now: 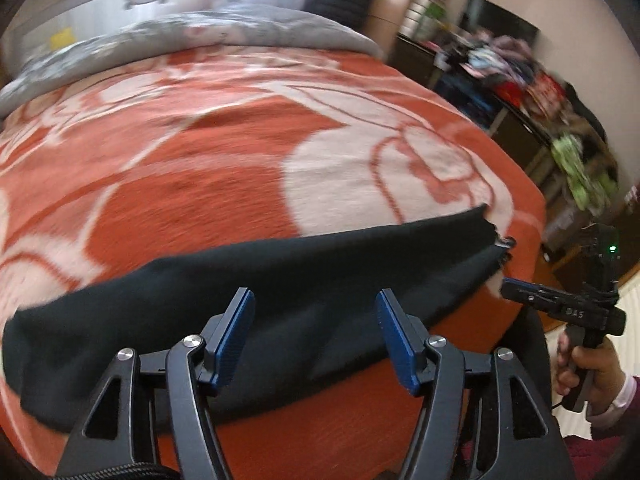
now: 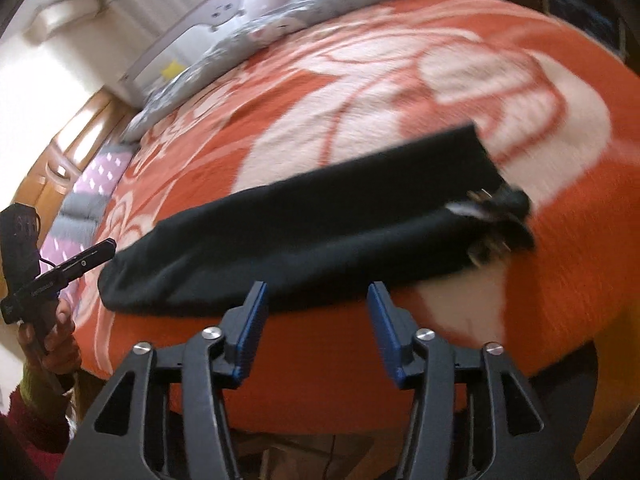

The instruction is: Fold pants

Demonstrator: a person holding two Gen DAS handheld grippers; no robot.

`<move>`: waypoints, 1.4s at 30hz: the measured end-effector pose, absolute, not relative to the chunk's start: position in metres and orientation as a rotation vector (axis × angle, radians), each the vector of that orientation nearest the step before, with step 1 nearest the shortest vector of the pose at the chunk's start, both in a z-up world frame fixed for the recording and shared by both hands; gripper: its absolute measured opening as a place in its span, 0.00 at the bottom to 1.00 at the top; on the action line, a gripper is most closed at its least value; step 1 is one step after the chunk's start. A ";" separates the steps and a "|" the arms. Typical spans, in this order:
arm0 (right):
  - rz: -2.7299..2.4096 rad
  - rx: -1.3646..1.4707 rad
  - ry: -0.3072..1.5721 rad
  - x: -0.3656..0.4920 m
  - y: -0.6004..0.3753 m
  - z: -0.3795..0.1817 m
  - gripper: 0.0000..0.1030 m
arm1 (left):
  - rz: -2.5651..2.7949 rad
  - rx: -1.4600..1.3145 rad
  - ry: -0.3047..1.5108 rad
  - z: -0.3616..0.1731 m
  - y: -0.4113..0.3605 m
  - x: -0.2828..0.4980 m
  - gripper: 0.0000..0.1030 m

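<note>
Left wrist view: your left gripper [image 1: 316,312] stands wide apart and empty at bottom centre, above the black pants [image 1: 256,304] lying folded long across the orange blanket [image 1: 224,168]. Right wrist view: your right gripper [image 2: 318,304] gapes empty too, pants [image 2: 304,236] mid-frame.

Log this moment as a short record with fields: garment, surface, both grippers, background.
garment: black pants, laid lengthwise as a long strip near the bed's front edge
surface: orange and white blanket on a bed
left gripper: open, nothing between the fingers, above the pants
right gripper: open, empty, at the pants' near edge
background: grey duvet at the far end of the bed
</note>
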State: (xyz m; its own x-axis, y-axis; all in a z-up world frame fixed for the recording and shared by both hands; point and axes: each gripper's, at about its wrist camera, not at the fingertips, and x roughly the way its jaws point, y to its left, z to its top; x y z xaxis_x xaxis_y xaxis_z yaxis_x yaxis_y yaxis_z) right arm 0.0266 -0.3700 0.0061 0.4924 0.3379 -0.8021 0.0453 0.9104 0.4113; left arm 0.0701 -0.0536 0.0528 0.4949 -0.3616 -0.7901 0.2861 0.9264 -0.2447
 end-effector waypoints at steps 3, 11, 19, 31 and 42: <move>0.138 0.470 1.034 0.022 -0.386 0.001 0.55 | -0.466 -0.048 1.011 0.053 -0.084 0.090 0.65; 0.035 0.626 1.006 0.021 -0.417 -0.013 0.63 | -0.599 0.036 1.106 0.043 -0.148 0.137 0.67; -0.032 0.839 0.950 0.026 -0.444 -0.030 0.64 | -0.755 0.144 1.199 0.028 -0.223 0.179 0.69; -0.023 0.911 0.856 0.013 -0.474 -0.038 0.11 | -0.880 0.303 1.323 -0.017 -0.330 0.210 0.69; 0.025 0.847 0.834 -0.001 -0.481 -0.036 0.11 | -0.971 0.237 1.402 -0.044 -0.377 0.224 0.19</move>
